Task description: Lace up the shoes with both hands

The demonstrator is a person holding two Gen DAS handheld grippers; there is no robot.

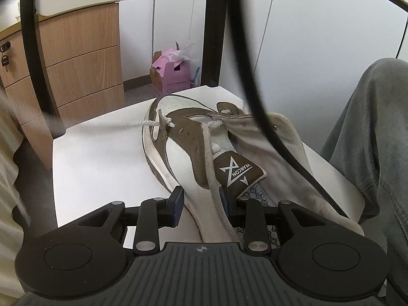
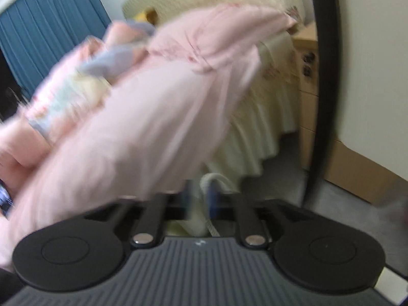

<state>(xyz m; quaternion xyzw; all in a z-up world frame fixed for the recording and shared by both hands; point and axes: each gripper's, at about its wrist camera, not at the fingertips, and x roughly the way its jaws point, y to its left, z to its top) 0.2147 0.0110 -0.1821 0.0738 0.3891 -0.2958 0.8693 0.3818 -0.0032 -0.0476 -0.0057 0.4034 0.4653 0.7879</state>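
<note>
Here the shoe (image 1: 183,153) lies lengthwise, toe pointing away (chairback side).

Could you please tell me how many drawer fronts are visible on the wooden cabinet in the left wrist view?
4, stacked on the wooden cabinet: top, second, third, bottom, partly cut off by the white seat. More may be hidden.

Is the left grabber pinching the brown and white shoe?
Touching. The left wrist view shows the left gripper clamped on the brown and white sneaker's collar edge.
</note>
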